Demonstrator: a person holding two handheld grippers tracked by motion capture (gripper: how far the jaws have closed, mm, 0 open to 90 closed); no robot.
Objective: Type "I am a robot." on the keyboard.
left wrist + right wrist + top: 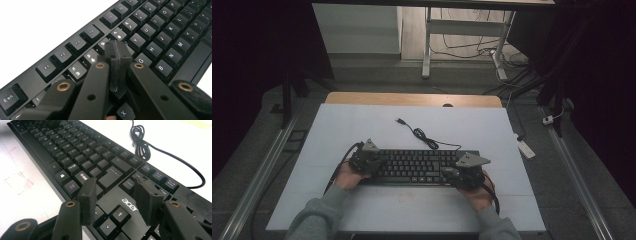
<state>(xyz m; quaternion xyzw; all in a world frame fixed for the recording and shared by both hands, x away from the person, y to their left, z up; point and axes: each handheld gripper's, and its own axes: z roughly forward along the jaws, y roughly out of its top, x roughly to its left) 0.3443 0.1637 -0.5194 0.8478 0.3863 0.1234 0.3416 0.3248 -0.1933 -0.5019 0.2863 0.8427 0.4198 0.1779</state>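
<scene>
A black Acer keyboard (pixel 419 166) is laid across the white table (pixel 362 130), just on the six o'clock side of its centre, with its coiled cable (pixel 424 136) trailing off toward twelve o'clock. The left gripper (pixel 366 159) is held over the keyboard's nine o'clock end; its fingers (pixel 117 62) are pressed fully together above the number-row keys, with nothing clamped between them. The right gripper (pixel 464 170) is held over the three o'clock end, its fingers (pixel 87 197) set partly apart above the arrow keys, gripping nothing.
</scene>
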